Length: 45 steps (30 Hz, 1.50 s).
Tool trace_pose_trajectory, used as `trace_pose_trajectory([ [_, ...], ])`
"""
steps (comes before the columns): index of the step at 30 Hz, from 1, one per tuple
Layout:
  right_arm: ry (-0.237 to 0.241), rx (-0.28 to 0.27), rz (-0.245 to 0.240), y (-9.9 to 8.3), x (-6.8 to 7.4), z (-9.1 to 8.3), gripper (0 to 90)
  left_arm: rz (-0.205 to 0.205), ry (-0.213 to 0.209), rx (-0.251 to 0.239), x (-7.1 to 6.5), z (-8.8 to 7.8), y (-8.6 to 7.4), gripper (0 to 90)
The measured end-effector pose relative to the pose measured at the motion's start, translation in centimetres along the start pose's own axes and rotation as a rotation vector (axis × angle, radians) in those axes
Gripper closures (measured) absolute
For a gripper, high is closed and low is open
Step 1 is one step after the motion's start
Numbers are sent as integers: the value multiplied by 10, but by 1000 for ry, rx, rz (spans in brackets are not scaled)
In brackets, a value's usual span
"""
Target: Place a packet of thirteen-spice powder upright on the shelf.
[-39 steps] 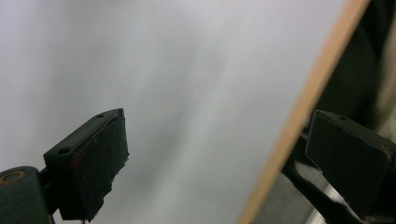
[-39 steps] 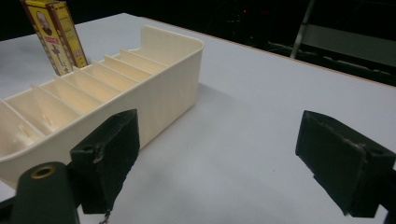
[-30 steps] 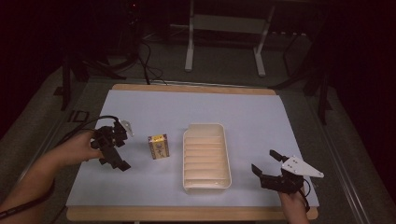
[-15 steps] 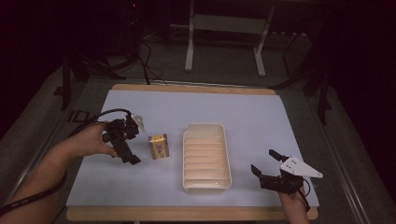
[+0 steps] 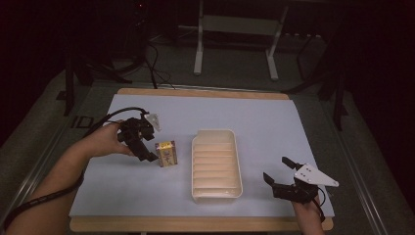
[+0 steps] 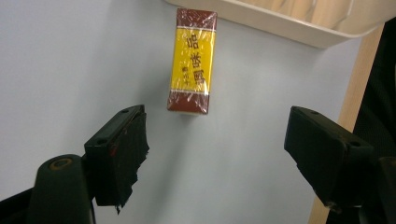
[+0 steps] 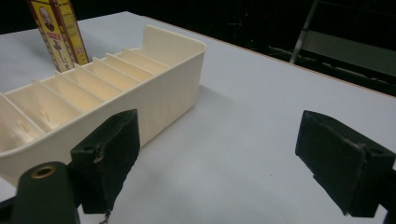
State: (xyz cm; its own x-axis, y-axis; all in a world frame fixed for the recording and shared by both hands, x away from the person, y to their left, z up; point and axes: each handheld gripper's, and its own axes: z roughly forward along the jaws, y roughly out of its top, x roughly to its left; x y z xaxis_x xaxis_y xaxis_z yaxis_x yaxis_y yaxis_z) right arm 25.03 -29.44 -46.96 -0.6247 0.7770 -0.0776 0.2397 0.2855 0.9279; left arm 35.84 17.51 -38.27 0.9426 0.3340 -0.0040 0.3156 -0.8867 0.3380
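- The box is standing upright on the mat, left of centre and just beside the tray's left wall, apart from it.
- In the left gripper view the box is showing a yellow face with brown ends under a glossy film wrap.
- Judgement: it is likely a light, stiff carton; the film is probably making it slippery, and a hard squeeze could be denting it.
- Judgement: the best hold is likely across the two narrow sides, about mid-height, so it is not tipping as the pads close.
- The left gripper is hovering just left of the box, not touching it, its jaws spread wide with the box ahead of the gap and nothing held.
- The right gripper is sitting near the mat's front right corner, well apart from the tray, jaws wide and empty.
- The tray is lying at the centre front of the mat; its ribbed slots are looking empty.
- The mat is appearing pale, flat and smooth, offering little grip under the box; it is covering a wooden table whose edge is showing at the front and back.
- The room is staying dark; metal frame legs and cables are standing on the floor beyond the table's far edge.
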Motion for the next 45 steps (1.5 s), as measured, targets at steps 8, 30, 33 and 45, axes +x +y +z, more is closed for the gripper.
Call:
trace_pose_trajectory([
  [8, 1, -1, 0, 0, 0, 0, 139, -12, 28, 52, 6, 22, 5, 324],
  [30, 10, 0, -4, 0, 0, 0, 140, 31, -3, -6, 11, 43, 8, 627],
  [33, 11, 1, -4, 0, 0, 0, 140, 35, -4, -18, 11, 45, 7, 653],
  [45, 9, 2, -5, 0, 1, 0, 140, 67, -13, 17, 8, 43, 13, 673],
])
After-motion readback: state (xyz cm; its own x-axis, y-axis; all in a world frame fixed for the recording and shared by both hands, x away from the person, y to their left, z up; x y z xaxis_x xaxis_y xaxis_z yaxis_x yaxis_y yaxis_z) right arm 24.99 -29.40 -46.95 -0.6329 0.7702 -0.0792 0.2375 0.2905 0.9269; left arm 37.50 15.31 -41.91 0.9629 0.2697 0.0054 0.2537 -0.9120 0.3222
